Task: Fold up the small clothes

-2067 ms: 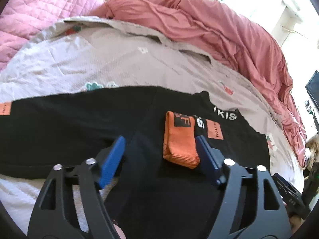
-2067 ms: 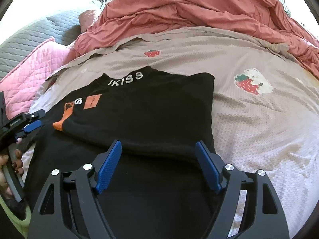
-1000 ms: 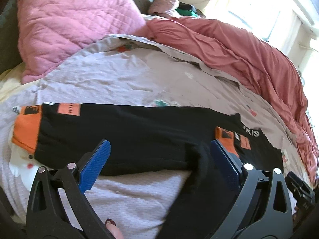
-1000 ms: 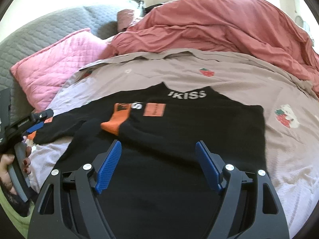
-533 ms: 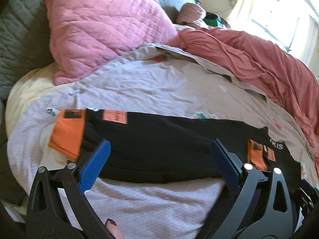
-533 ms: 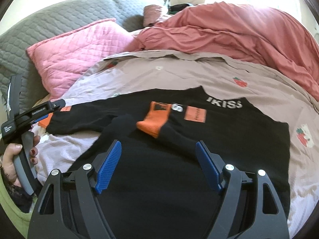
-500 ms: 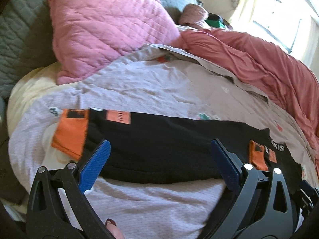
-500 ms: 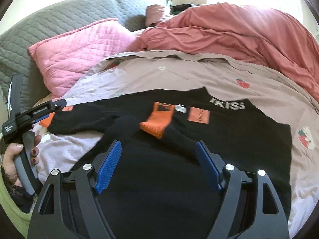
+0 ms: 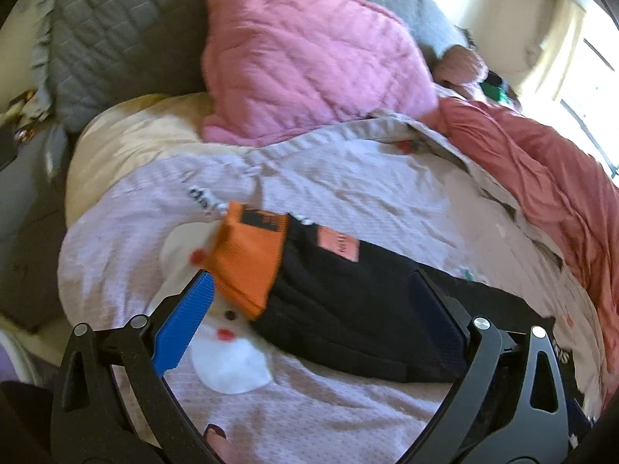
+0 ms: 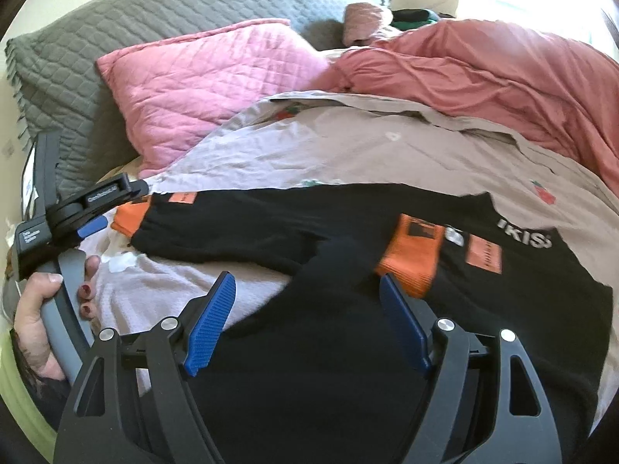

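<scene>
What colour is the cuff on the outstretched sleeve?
Orange, with a black patch; the cuff shows best in the left wrist view.

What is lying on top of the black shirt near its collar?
A folded sleeve with an orange cuff lies across the black shirt, beside the white collar letters. The chest under it is covered.

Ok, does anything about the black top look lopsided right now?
Yes. On the black top, one sleeve is folded in, its orange cuff on the chest, while the other sleeve is stretched straight out across the bedsheet, unfolded.
</scene>
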`<state>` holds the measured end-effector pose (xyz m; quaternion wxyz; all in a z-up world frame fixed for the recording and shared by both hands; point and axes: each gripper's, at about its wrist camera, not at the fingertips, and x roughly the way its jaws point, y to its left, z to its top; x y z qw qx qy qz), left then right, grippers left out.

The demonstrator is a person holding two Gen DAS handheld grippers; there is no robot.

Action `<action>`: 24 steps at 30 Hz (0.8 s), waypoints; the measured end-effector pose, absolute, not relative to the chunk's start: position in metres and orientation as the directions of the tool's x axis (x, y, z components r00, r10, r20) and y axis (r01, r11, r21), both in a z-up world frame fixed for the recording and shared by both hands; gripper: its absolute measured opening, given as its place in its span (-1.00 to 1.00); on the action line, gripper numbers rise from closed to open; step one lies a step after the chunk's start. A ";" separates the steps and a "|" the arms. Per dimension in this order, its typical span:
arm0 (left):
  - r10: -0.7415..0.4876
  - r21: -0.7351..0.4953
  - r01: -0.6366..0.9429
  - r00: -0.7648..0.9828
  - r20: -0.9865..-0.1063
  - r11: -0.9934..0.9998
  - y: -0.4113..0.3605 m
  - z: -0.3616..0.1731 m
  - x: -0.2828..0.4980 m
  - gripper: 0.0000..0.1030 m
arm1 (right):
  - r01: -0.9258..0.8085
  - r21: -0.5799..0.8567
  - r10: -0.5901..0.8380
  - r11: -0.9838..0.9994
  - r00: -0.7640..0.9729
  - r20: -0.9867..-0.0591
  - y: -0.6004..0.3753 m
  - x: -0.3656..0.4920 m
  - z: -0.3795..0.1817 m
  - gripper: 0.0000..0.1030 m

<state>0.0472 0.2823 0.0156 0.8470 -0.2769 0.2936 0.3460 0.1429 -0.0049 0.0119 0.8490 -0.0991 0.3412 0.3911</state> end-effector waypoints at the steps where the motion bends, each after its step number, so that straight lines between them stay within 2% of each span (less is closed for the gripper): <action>1: 0.422 -0.271 -0.756 0.582 -0.695 0.596 0.285 0.013 0.047 0.81 | -0.740 0.097 0.602 0.666 0.455 -0.656 0.001 0.141 0.013 0.47; 9: 0.366 -0.350 -0.789 0.563 -0.741 0.505 0.309 -0.006 0.037 0.81 | -0.799 0.071 0.629 0.597 0.412 -0.659 0.049 0.133 0.013 0.47; 12: 0.367 -0.353 -0.785 0.569 -0.736 0.509 0.309 -0.007 0.038 0.65 | -0.806 0.083 0.640 0.586 0.397 -0.658 0.060 0.133 0.010 0.47; 17: 0.334 -0.383 -0.770 0.588 -0.737 0.511 0.315 -0.014 0.046 0.04 | -0.786 0.129 0.649 0.605 0.393 -0.651 0.060 0.135 0.002 0.47; 18: 0.327 -0.387 -0.767 0.591 -0.738 0.512 0.316 -0.015 0.049 -0.03 | -0.781 0.135 0.648 0.610 0.393 -0.652 0.058 0.136 0.000 0.47; 19: 0.326 -0.384 -0.767 0.589 -0.740 0.514 0.317 -0.015 0.051 -0.22 | -0.777 0.143 0.648 0.613 0.391 -0.654 0.057 0.137 -0.002 0.47; 20: 0.327 -0.376 -0.767 0.586 -0.742 0.520 0.316 -0.016 0.053 -0.50 | -0.770 0.155 0.647 0.619 0.389 -0.656 0.053 0.139 -0.004 0.47; 22: 0.329 -0.370 -0.763 0.587 -0.740 0.530 0.314 -0.015 0.055 -0.89 | -0.755 0.171 0.642 0.633 0.390 -0.660 0.045 0.142 -0.008 0.47; 24: 0.325 -0.381 -0.741 0.613 -0.720 0.553 0.310 -0.010 0.056 -0.95 | -0.742 0.186 0.641 0.644 0.390 -0.661 0.037 0.145 -0.011 0.47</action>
